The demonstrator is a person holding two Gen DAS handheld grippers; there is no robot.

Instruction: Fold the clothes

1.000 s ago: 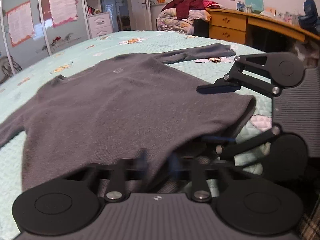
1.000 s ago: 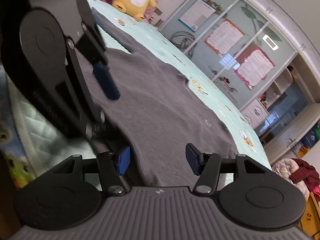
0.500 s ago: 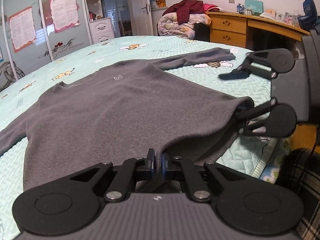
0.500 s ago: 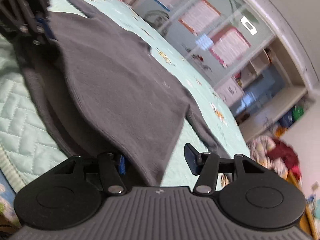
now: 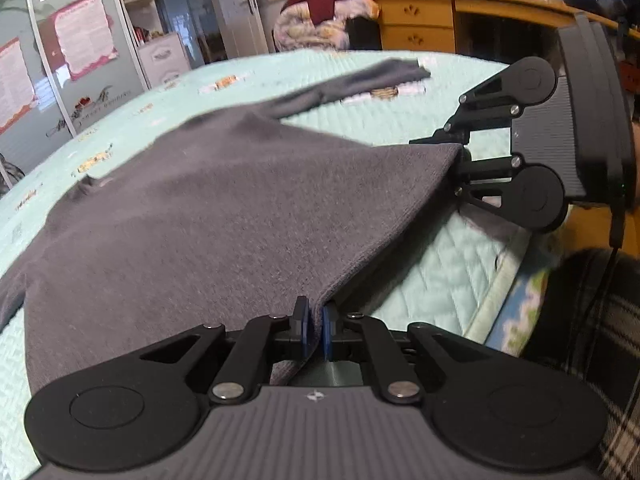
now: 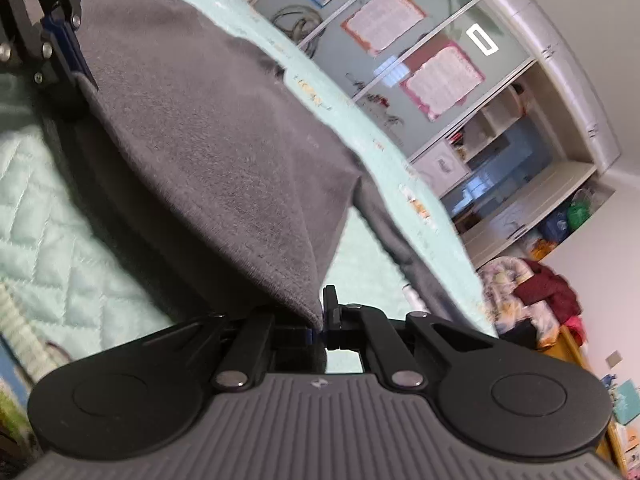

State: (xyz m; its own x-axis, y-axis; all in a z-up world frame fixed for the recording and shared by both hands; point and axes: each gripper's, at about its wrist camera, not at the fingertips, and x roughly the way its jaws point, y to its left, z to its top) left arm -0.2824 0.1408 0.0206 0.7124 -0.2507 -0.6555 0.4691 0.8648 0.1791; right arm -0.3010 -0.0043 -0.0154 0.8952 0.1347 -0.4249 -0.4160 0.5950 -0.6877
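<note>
Gripping sweater [image 5: 208,216] hem w/ both: left gripper [image 5: 315,330] & right gripper [image 6: 320,326] clamped on it; no fold yet.

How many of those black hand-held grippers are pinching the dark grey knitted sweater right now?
2. The left hand-held gripper grips the dark grey knitted sweater at its hem; the right hand-held gripper has just closed on the hem corner.

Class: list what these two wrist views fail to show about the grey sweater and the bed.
- Left wrist view: sweater left sleeve cut off by the frame edge.
- Left wrist view: far sleeve blurred.
- Right wrist view: bed beneath the lifted hem hidden by fabric.
- Both views: writing on wardrobe posters too small.
</note>
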